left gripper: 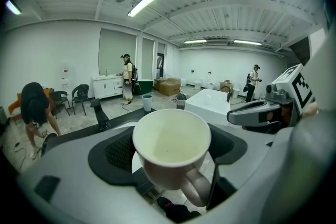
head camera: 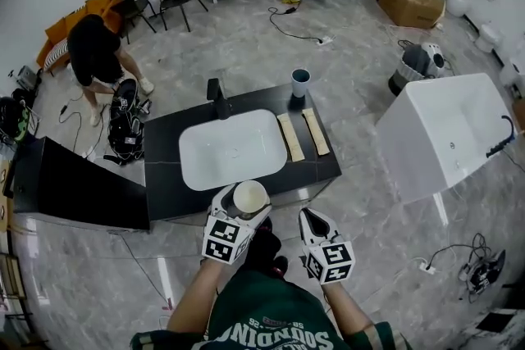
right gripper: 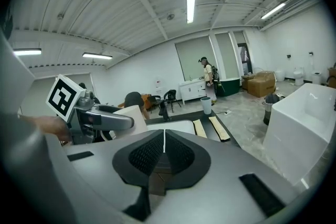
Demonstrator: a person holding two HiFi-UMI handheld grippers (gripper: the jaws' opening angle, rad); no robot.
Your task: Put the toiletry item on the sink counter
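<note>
A cream mug [head camera: 250, 197] with a handle sits between the jaws of my left gripper [head camera: 244, 207], which is shut on it just in front of the near edge of the black sink counter [head camera: 320, 164]. In the left gripper view the mug [left gripper: 170, 147] faces the camera open and empty, handle down to the right. My right gripper [head camera: 310, 219] hangs beside it on the right, off the counter. Its jaws [right gripper: 164, 152] are pressed together with nothing between them. The white basin [head camera: 234, 147] lies just beyond the mug.
On the counter stand a black faucet [head camera: 217, 98], a teal cup [head camera: 300, 82] and two wooden strips [head camera: 289, 136]. A white bathtub [head camera: 447, 131] is at the right, a black cabinet [head camera: 74, 184] at the left. A person [head camera: 97, 53] bends over far left.
</note>
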